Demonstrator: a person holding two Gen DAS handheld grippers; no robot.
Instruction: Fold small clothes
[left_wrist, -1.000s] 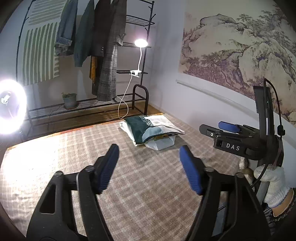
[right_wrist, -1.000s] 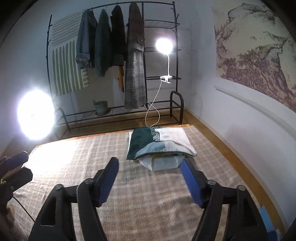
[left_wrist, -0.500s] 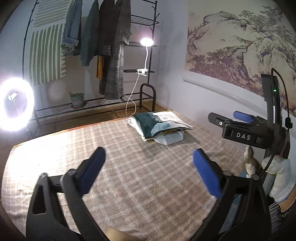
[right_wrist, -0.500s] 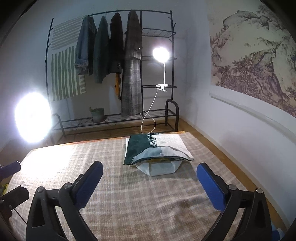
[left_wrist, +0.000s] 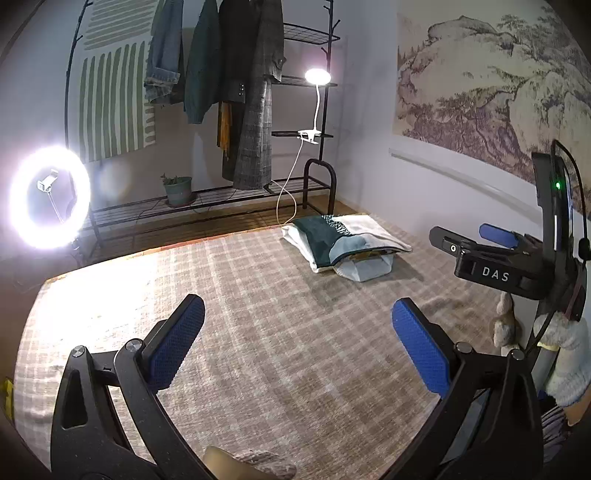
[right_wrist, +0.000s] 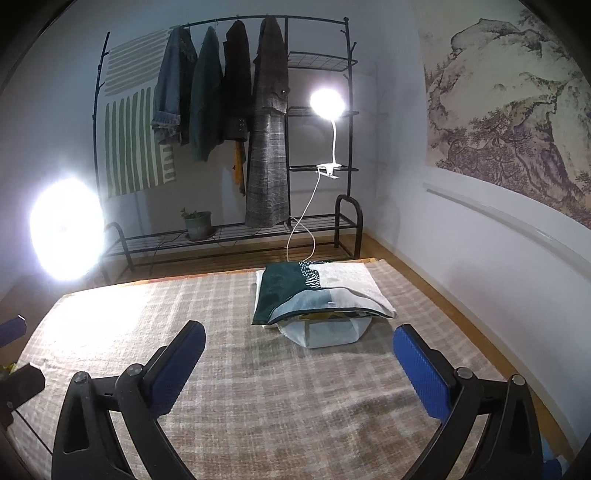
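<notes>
Left gripper (left_wrist: 297, 341): my jaws stand wide apart, nothing between them but bare rug; two blue pads (left_wrist: 177, 341) show.
Right gripper (right_wrist: 299, 363): my jaws are spread just as wide, empty, two blue pads (right_wrist: 419, 371); in the left view it sits at the right edge, held by a gloved hand (left_wrist: 563, 356).
Clothes (right_wrist: 317, 291): one folded stack at the far end of the rug, well apart from both pairs of jaws. I count a dark green and pale patterned piece on top and a white piece poking out beneath; how many lie between I cannot tell.
Rug (right_wrist: 258, 398): one, checked beige, under everything I work over.
Rack (right_wrist: 317, 62): one black metal rack against the back wall.
Hanging garments (right_wrist: 267, 125): four coats or jackets on the rail, plus one green-striped cloth (right_wrist: 129, 147) at the left end.
Lamps: two — a ring light (left_wrist: 50, 197) at left, a clip lamp (right_wrist: 327, 100) on the rack's shelf.
Pot plant (right_wrist: 197, 223): one, on the rack's bottom shelf.
Wall picture (right_wrist: 517, 99): one mountain landscape at right.
</notes>
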